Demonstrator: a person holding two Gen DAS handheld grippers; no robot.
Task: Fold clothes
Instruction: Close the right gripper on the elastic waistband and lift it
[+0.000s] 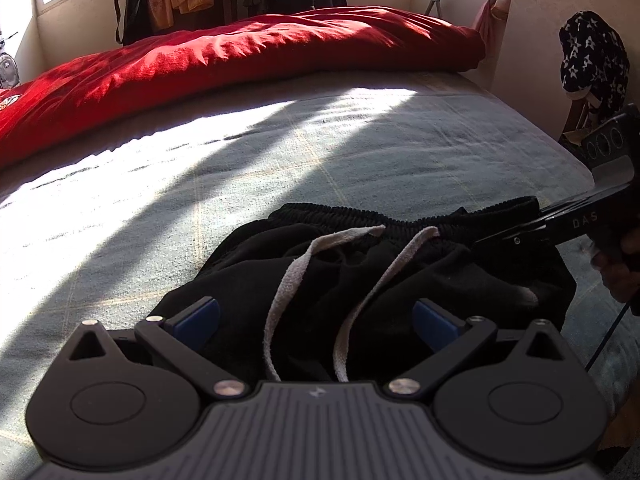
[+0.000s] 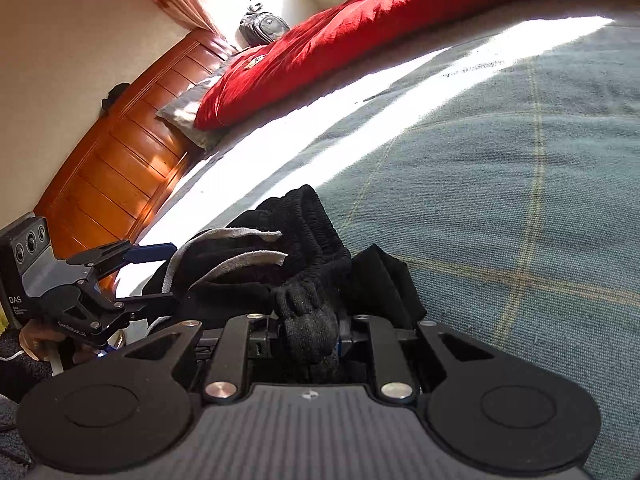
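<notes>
Near the bed's front edge, on the grey-blue checked bedspread (image 1: pixel 360 148), lies a crumpled pair of black fabric shorts (image 1: pixel 320 272) with a ribbed elastic waistband (image 1: pixel 400 216) and two flat white drawstrings (image 1: pixel 288 280) trailing across the cloth. At the garment's right side the right gripper (image 2: pixel 308 330) has its fingers pressed together on a bunched fold of the black fabric, which bulges up between the linkages in the right wrist view. At the shorts' left side the left gripper (image 1: pixel 316 318) hovers with its blue-padded fingers (image 1: pixel 200 316) spread wide, the drawstrings running between them, nothing clamped. Along the bed's far edge stretches a rumpled red duvet (image 1: pixel 240 56), sunlight striping the bedspread before it. Beyond the bed's left end stands an orange-brown wooden headboard (image 2: pixel 116 160).
</notes>
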